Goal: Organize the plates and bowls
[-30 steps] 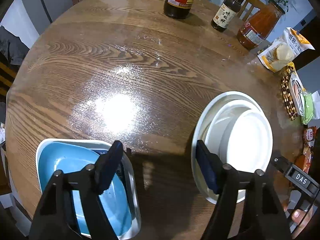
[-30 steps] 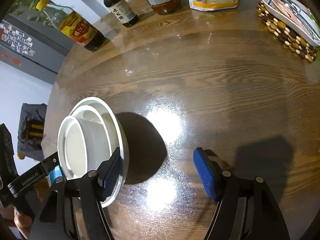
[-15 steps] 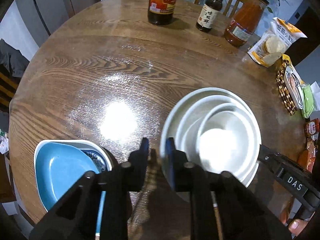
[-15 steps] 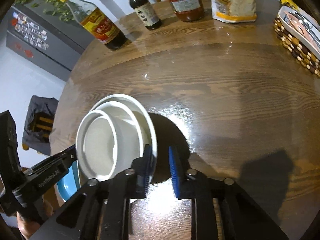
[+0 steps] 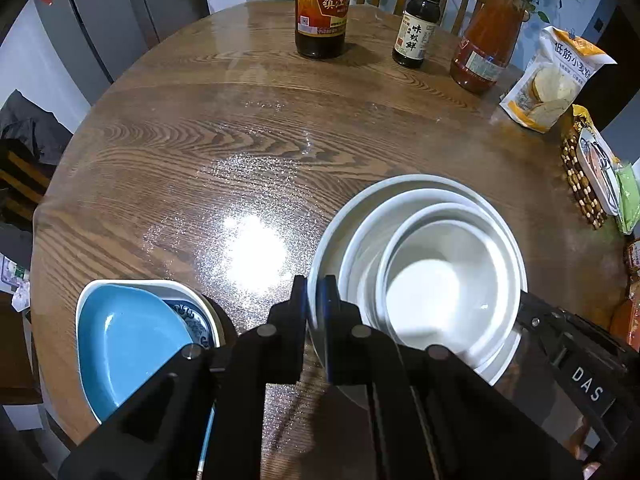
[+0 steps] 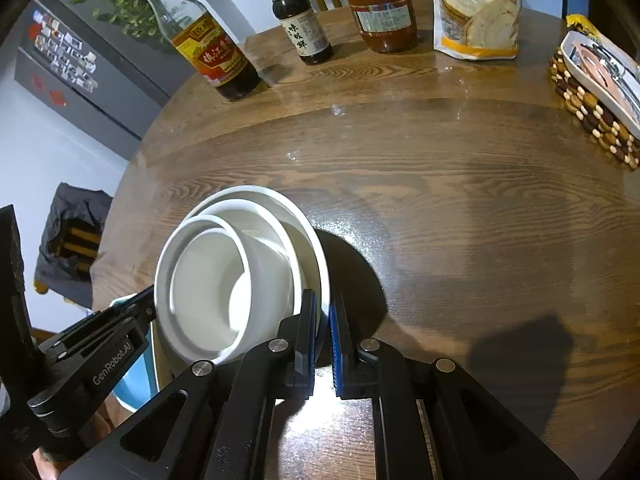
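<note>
1. While both grippers pinch opposite sides of the same rim, the white plate (image 5: pixel 332 224) with its two nested white bowls (a larger bowl (image 5: pixel 500 236) and a smaller bowl (image 5: pixel 436 284) inside it) sits between them: the left gripper (image 5: pixel 317 300) is clamped on the plate's left edge, the right gripper (image 6: pixel 324 312) on its right edge. Both sets of jaws have just been closing, and the plate rim is between the pads in each view.
2. Seen from the left wrist, the stack lies to the right of the fingers; seen from the right wrist, it lies to the left. Neither hand is nearer, so any lift looks like a shared one, and the plate must stay level or the bowls may slide.
3. Left of the stack, near the table's (image 5: pixel 200 140) edge, a blue dish (image 5: pixel 124 340) rests in a white square dish (image 5: pixel 160 285), with a patterned bowl (image 5: pixel 192 320) peeking from under it. That pile seems the likely companion for the white stack, though I cannot tell.
4. Far across the table stand a vinegar bottle (image 5: pixel 322 8), a soy sauce bottle (image 5: pixel 416 20), a red sauce jar (image 5: pixel 486 44) and a flour bag (image 5: pixel 556 80), all well apart. A beaded mat (image 6: pixel 588 104) lies at the right edge. Nothing stands between stack and blue pile.
</note>
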`<state>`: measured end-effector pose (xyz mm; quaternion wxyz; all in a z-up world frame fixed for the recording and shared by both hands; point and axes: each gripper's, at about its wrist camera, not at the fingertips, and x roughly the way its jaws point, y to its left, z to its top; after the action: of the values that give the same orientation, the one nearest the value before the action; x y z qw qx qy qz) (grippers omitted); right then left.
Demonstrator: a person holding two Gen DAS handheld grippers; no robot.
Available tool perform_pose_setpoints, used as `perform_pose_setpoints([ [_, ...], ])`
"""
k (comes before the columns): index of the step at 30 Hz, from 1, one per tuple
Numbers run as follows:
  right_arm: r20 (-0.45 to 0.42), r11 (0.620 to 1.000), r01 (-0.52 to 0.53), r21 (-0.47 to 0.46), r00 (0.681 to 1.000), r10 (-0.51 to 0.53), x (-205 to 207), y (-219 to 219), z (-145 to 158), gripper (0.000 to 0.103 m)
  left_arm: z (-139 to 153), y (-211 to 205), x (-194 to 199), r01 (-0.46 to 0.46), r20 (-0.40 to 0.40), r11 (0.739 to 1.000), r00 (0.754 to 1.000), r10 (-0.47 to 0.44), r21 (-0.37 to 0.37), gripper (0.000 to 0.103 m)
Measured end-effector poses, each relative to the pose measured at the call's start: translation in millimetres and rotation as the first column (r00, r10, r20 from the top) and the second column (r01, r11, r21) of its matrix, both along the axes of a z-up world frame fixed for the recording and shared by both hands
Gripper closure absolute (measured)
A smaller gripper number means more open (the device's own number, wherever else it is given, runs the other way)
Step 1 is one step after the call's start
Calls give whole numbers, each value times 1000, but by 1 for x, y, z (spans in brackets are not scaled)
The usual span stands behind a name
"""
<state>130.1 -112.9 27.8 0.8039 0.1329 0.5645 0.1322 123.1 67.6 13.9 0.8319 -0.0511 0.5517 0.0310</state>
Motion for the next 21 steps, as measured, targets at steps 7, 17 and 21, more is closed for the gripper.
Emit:
perform_pose_setpoints([
  [7,7,1000,-1,-8,1000,1,-1,0,0,93,1,-1,-1,-1,6,1000,1000,1,9,99],
  [17,8,1000,-3,-10,1000,3,-1,1,0,93,0,-1,-2,-1,10,1000,1000,1,19,99],
  [21,8,1000,-3,-9,1000,3,-1,2,1,93,0,-1,-1,-1,10,1000,1000,1,18,99],
])
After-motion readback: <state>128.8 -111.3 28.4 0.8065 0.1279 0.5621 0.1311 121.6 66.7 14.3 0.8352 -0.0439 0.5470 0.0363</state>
